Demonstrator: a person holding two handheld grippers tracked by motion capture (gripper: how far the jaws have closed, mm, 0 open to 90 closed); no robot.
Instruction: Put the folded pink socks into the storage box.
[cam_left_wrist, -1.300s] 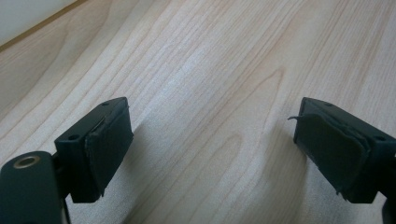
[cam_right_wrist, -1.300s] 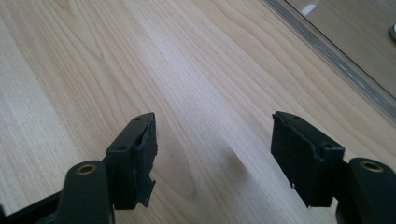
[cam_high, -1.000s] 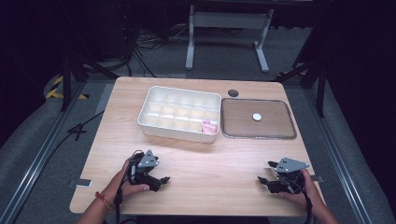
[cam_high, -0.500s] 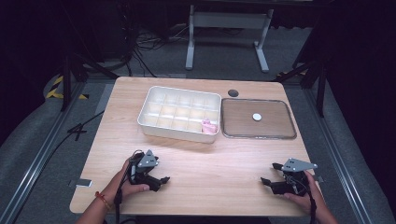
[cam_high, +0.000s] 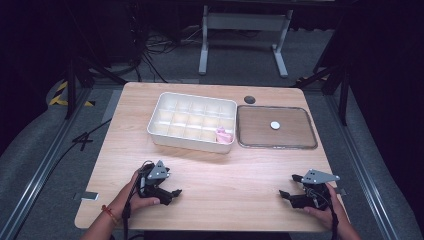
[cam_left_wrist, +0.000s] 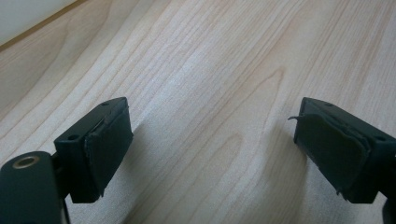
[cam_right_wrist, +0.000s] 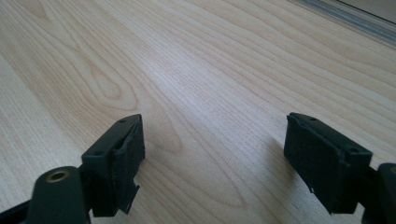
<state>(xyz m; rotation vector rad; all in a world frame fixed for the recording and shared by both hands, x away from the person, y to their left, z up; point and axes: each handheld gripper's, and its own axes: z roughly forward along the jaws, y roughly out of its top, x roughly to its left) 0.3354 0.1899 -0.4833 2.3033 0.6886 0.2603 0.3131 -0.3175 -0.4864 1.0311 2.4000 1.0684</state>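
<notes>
Tongs both spread wide, left tongs (cam_high: 172, 194), right tongs (cam_high: 287, 189), bare table (cam_high: 230, 170) between, white divided tray (cam_high: 191, 121) well beyond

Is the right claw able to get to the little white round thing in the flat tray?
Probably yes. The right claw is open and holds nothing, and bare table lies between it and the tray. The white disc sits uncovered inside the tray's low rim.
</notes>
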